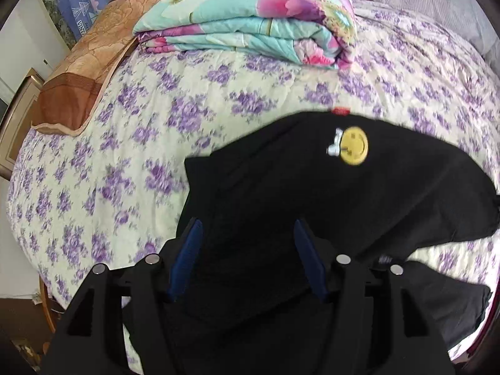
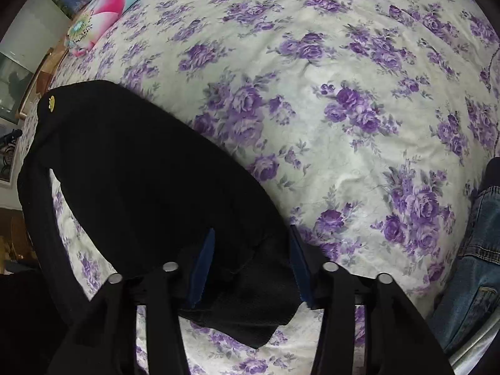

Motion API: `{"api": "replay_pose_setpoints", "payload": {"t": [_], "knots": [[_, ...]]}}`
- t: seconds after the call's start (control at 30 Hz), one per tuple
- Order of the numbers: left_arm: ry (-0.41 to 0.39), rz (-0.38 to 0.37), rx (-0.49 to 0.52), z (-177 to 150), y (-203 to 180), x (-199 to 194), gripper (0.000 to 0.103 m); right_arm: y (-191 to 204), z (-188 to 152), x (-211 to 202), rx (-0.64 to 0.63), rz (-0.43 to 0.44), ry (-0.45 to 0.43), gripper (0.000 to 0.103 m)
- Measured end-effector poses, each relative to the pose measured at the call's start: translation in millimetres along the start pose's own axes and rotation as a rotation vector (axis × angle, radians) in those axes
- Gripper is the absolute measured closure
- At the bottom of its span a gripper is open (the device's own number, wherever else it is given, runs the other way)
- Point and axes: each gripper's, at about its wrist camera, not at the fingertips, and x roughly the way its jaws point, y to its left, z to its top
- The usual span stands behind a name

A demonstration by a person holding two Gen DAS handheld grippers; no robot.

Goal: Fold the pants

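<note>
My left jaws (image 1: 247, 256) stand apart over the pants (image 1: 312, 193); my right jaws (image 2: 253, 268) clamp its bunched edge; the red tag (image 1: 341, 111) is too blurred to read

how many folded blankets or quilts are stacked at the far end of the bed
2: a turquoise quilt with pink flowers at the far middle, and a brown patterned blanket at its left on the bed's corner. Others may lie outside the view.

The pants (image 1: 312, 187) lie on the bed (image 1: 125, 156). From them, a folded quilt (image 1: 250, 22) sits at twelve o'clock, and a blanket (image 1: 84, 72) drapes the bed's edge at ten o'clock.
</note>
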Motion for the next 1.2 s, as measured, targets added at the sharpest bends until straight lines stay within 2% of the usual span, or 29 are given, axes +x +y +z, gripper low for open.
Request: {"api": "replay_pose_setpoints", "payload": {"t": [0.03,0.07,0.1,0.2,0.33,0.47,0.6,0.7,0.83,0.9,0.93,0.97,1.07,1.2], "knots": [[-0.005,-0.008,0.001,9.8,-0.7,2.0,0.038,3.2,-0.9,-4.8,-0.012,0.005,-0.005,0.084],[-0.012,-0.007,0.009,20.4,-2.1,4.2,0.038,9.2,-1.5,-8.7,-0.045,-0.008,-0.003,0.087],[-0.019,-0.006,0.030,34.1,-4.9,7.3,0.038,14.4,-2.1,-13.4,-0.075,-0.020,0.002,0.088],[-0.023,-0.006,0.130,66.6,-13.6,20.8,0.034,16.6,0.6,-25.4,-0.060,-0.072,-0.008,0.088],[0.052,0.004,0.316,88.8,-23.9,53.9,0.034,25.1,0.8,-24.1,-0.045,-0.130,0.002,0.088],[0.140,-0.108,0.398,92.5,-27.3,81.0,0.034,27.4,-2.6,-21.0,-0.006,-0.172,0.010,0.088],[0.131,-0.243,0.448,88.9,-31.4,82.9,0.034,30.9,-5.3,-21.2,0.029,-0.201,0.012,0.088],[0.159,-0.251,0.467,91.1,-32.2,99.2,0.033,37.7,-3.9,-15.1,0.036,-0.242,0.026,0.088],[0.224,-0.292,0.433,93.5,-25.3,119.3,0.033,47.6,-3.4,-11.0,0.045,-0.287,0.031,0.088],[0.196,-0.304,0.431,93.9,-23.7,117.9,0.054,51.0,-3.6,-13.1,0.050,-0.309,0.017,0.088],[0.176,-0.306,0.428,96.9,-24.6,114.6,0.080,51.5,-4.3,-15.6,0.053,-0.324,0.006,0.088],[0.150,-0.279,0.432,98.1,-28.0,110.8,0.089,51.4,-3.6,-17.6,0.063,-0.336,-0.002,0.088],[0.104,-0.155,0.507,99.0,-45.3,105.0,0.093,50.0,3.6,-24.6,0.082,-0.374,-0.034,0.089],[0.061,-0.025,0.511,123.7,-53.4,101.7,0.093,51.0,24.3,-34.7,0.082,-0.419,-0.083,0.089]]}}
